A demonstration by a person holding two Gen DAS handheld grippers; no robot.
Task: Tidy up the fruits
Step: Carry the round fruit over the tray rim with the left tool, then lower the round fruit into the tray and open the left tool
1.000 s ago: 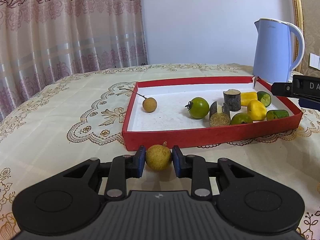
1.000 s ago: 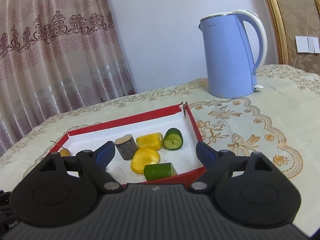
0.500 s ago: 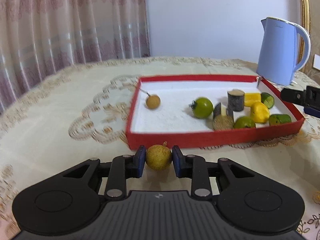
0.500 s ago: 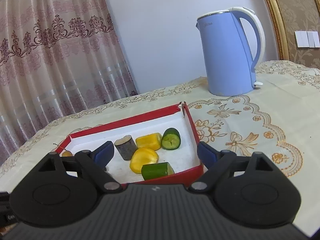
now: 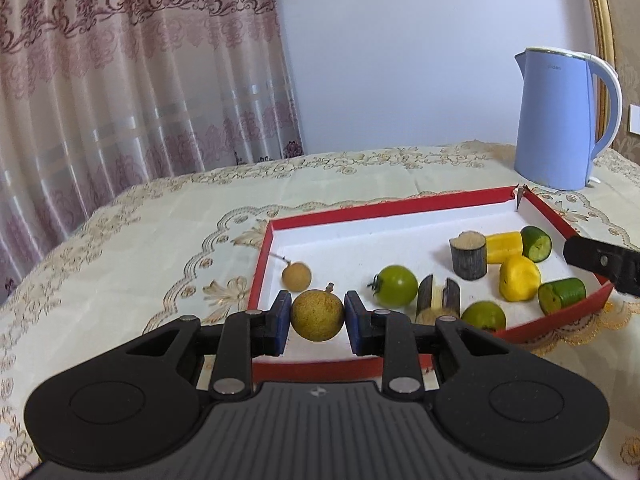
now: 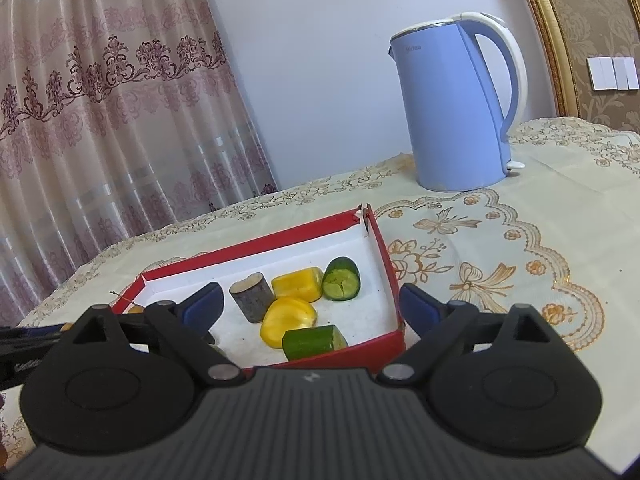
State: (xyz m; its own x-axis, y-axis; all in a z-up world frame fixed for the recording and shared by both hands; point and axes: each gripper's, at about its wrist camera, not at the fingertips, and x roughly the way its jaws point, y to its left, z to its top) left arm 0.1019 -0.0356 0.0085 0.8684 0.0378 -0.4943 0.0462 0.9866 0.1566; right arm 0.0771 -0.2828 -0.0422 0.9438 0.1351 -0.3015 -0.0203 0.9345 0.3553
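My left gripper (image 5: 316, 322) is shut on a brown round fruit (image 5: 317, 314) and holds it above the near left part of the red tray (image 5: 384, 210). In the tray lie a smaller brown fruit (image 5: 296, 276), two green tomatoes (image 5: 396, 291), dark cane pieces (image 5: 468, 257), yellow pieces (image 5: 519, 283) and green cucumber pieces (image 5: 561, 295). My right gripper (image 6: 310, 308) is open and empty, low at the tray's near right corner (image 6: 384, 340), with a cucumber piece (image 6: 314, 342) between its fingers in view.
A blue electric kettle (image 5: 560, 120) stands on the embroidered tablecloth (image 5: 120, 264) behind the tray's far right corner; it also shows in the right wrist view (image 6: 456, 104). A curtain (image 5: 120, 80) hangs behind the table on the left.
My left gripper has lifted the brown fruit off the cloth and carried it forward over the tray's near wall. My right gripper has barely moved.
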